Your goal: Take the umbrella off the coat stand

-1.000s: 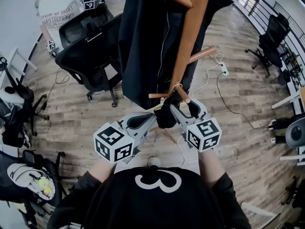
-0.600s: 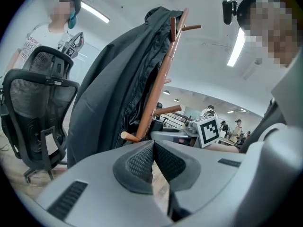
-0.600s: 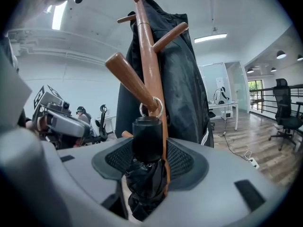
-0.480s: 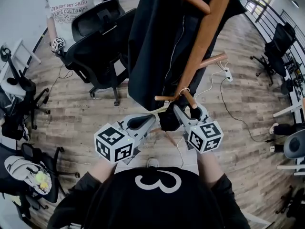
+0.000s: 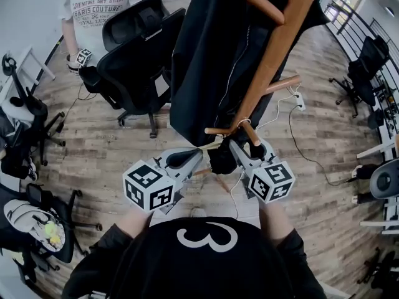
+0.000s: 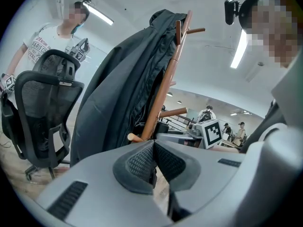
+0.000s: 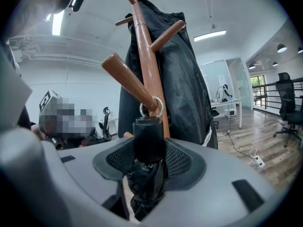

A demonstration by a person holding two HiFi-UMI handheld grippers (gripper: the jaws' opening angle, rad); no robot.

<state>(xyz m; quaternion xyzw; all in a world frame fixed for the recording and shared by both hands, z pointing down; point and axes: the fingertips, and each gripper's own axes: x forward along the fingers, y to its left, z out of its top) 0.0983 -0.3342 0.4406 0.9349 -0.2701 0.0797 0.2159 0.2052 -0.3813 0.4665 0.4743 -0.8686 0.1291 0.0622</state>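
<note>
A folded black umbrella (image 7: 149, 141) hangs by a metal ring from a low peg of the wooden coat stand (image 7: 147, 65). In the head view the umbrella (image 5: 218, 157) dangles under that peg on the stand (image 5: 274, 48). My right gripper (image 5: 246, 141) has its jaws either side of the umbrella's handle and they are closing; I see no firm press of the pads. Beside it, my left gripper (image 5: 198, 153) is shut on nothing, its pads (image 6: 142, 162) meeting. A black coat (image 5: 212, 61) is draped over the stand.
Black office chairs (image 5: 134, 61) stand left of the coat stand, with a person in a white T-shirt (image 5: 93, 14) behind them. More chairs (image 5: 368, 55) and a railing are at the right. A power strip and cable (image 5: 293, 98) lie on the wooden floor.
Both grippers have stayed where they were. The right jaws have drawn in slightly around the umbrella's handle. The view has tilted a little, bringing the person at the back further in.
</note>
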